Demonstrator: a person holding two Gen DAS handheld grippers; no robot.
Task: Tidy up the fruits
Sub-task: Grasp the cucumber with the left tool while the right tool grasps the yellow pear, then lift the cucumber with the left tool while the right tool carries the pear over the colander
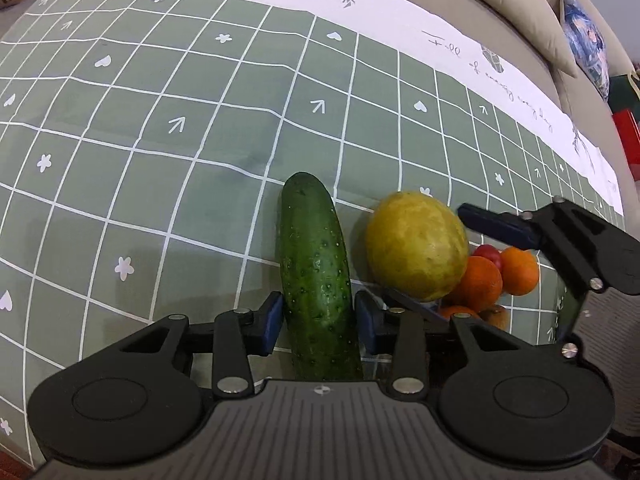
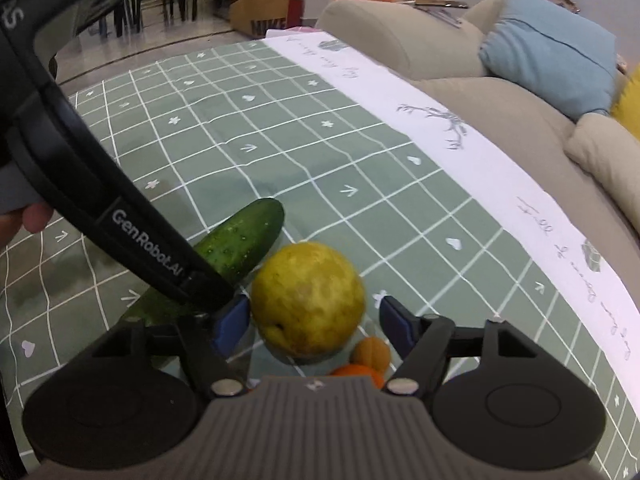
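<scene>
My left gripper [image 1: 318, 322] is shut on a green cucumber [image 1: 316, 276], which sticks out forward between the blue pads above the green checked tablecloth [image 1: 160, 160]. The cucumber also shows in the right wrist view [image 2: 236, 246], partly behind the left gripper's black arm [image 2: 120, 216]. My right gripper [image 2: 314, 322] holds a large yellow-green round fruit [image 2: 310, 298]; its left pad touches the fruit and a small gap shows at the right pad. The fruit also shows in the left wrist view [image 1: 416, 246]. Below it lie oranges [image 1: 482, 280] and a red fruit [image 1: 490, 254].
A beige sofa [image 2: 500, 92] with a blue cushion [image 2: 548, 48] runs along the table's far edge. A white printed border [image 2: 440, 128] edges the cloth. A cardboard box [image 2: 260, 6] and chairs stand on the floor beyond.
</scene>
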